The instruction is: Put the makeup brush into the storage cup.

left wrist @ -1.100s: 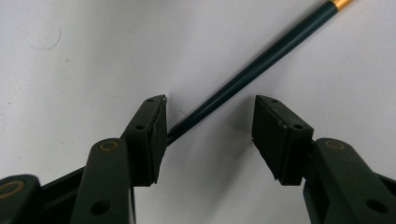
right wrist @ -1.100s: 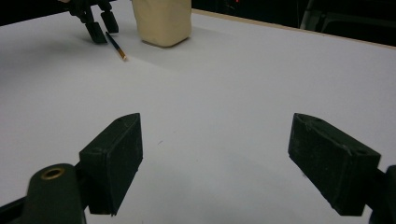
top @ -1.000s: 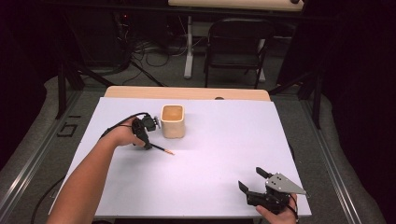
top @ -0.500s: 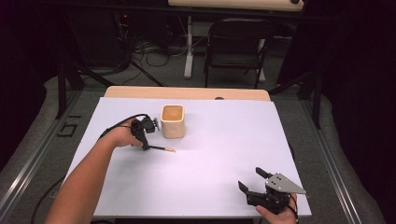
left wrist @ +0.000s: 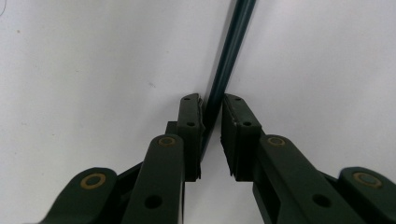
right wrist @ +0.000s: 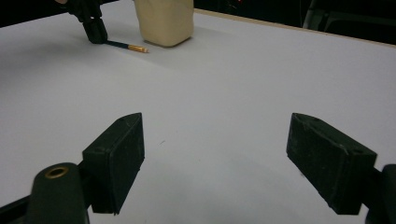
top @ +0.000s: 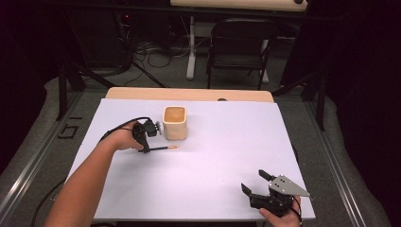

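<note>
Left gripper view: I am pinching the dark pencil (left wrist: 227, 60) between my left gripper (left wrist: 212, 135) jaws, low against the white table (top: 222, 156) beside the beige cup (top: 174, 122), probably its destination. My right gripper (right wrist: 229, 154) is idling, jaws spread wide.

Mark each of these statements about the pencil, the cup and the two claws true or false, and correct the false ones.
1. The left claw has its jaws around the dark pencil. True.
2. The pencil stands inside the beige cup. False: it lies on the white table, in front of the cup, and the left claw is on its end.
3. The right claw is open and holds nothing. True.
4. The right claw rests against the cup. False: it is at the near right edge of the table, far from the cup.
5. The cup lies on its side. False: it stands upright, opening up.
</note>
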